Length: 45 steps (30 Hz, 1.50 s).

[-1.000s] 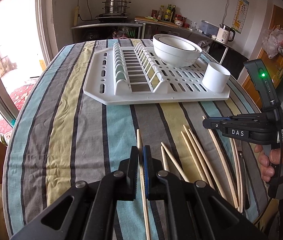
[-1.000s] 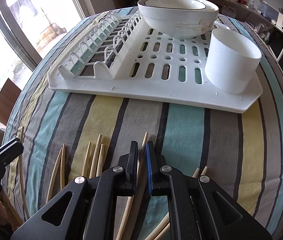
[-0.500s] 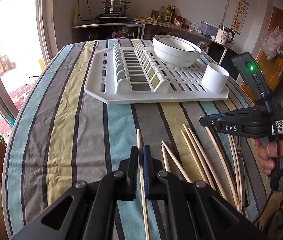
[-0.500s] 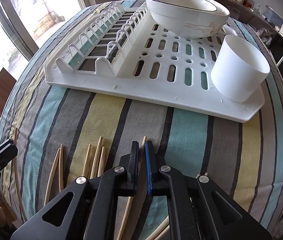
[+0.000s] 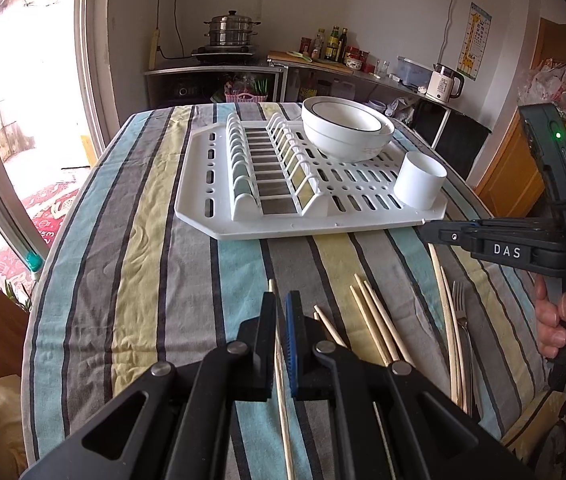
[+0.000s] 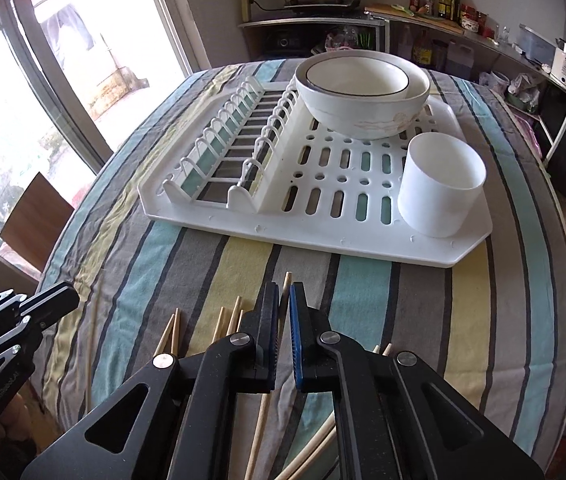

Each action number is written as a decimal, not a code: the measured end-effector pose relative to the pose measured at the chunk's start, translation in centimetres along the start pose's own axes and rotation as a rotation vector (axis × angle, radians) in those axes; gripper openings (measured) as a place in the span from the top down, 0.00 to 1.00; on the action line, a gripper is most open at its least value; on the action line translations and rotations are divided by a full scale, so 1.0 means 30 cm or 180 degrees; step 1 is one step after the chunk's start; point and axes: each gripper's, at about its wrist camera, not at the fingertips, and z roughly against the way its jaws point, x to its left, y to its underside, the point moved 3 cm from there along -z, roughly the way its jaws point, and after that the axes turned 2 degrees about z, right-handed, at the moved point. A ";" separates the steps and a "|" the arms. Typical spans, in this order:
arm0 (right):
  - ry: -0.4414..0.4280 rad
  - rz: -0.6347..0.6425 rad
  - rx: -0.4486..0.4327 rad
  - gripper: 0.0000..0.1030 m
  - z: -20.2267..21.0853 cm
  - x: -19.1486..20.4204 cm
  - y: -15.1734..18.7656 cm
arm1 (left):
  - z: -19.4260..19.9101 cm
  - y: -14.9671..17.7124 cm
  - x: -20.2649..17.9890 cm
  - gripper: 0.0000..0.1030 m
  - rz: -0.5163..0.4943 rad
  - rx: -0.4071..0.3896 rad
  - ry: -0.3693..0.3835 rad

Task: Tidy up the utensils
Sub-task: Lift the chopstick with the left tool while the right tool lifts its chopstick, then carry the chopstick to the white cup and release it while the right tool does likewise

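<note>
My left gripper (image 5: 280,300) is shut on a pale wooden chopstick (image 5: 283,392) that runs between its pads, tip forward. My right gripper (image 6: 283,292) is shut on another chopstick (image 6: 287,280) whose tip pokes out past the pads. Both hang above the striped tablecloth, short of the white dish rack (image 5: 243,232) (image 6: 323,244). A white cup (image 5: 421,184) (image 6: 439,188) stands on the rack's near right corner. Loose chopsticks (image 5: 379,328) (image 6: 171,332) and a fork (image 5: 461,312) lie on the cloth. A hand holds the right gripper (image 5: 427,227) at the right edge; the left gripper (image 6: 69,300) shows at the left edge.
Stacked white bowls (image 5: 347,128) (image 6: 363,96) sit at the back of the rack, with plate slots (image 5: 267,168) on its left half. The round table drops away at both sides. A counter with a steamer pot (image 5: 229,28) and a kettle (image 5: 445,80) lines the far wall.
Both grippers have risen from the cloth, each carrying its chopstick. The right gripper has lifted more and tipped, so the rack and cup now sit lower and farther in its view.
</note>
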 end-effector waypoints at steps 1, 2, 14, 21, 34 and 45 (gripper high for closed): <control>-0.0024 -0.0011 -0.0074 0.95 0.031 -0.002 -0.003 | 0.012 -0.006 -0.001 0.95 0.0002 -0.0027 0.0000; -0.0047 -0.0016 -0.0151 0.95 0.060 0.004 -0.010 | 0.028 -0.016 -0.003 0.95 0.0004 -0.0065 0.0000; -0.0106 0.0014 -0.0423 0.96 0.128 0.025 -0.012 | -0.057 0.005 -0.031 0.94 -0.0038 0.0299 0.0081; -0.0155 0.0024 -0.0397 0.96 0.117 0.027 -0.007 | -0.264 0.072 0.021 0.93 0.0216 0.0925 -0.0161; -0.0186 0.0002 -0.0416 0.96 0.120 0.014 -0.009 | -0.310 0.032 -0.007 0.94 0.0001 0.0996 -0.0324; -0.0236 -0.0003 -0.0568 0.96 0.174 0.007 -0.008 | -0.129 -0.049 -0.014 0.95 0.0019 0.0506 -0.0137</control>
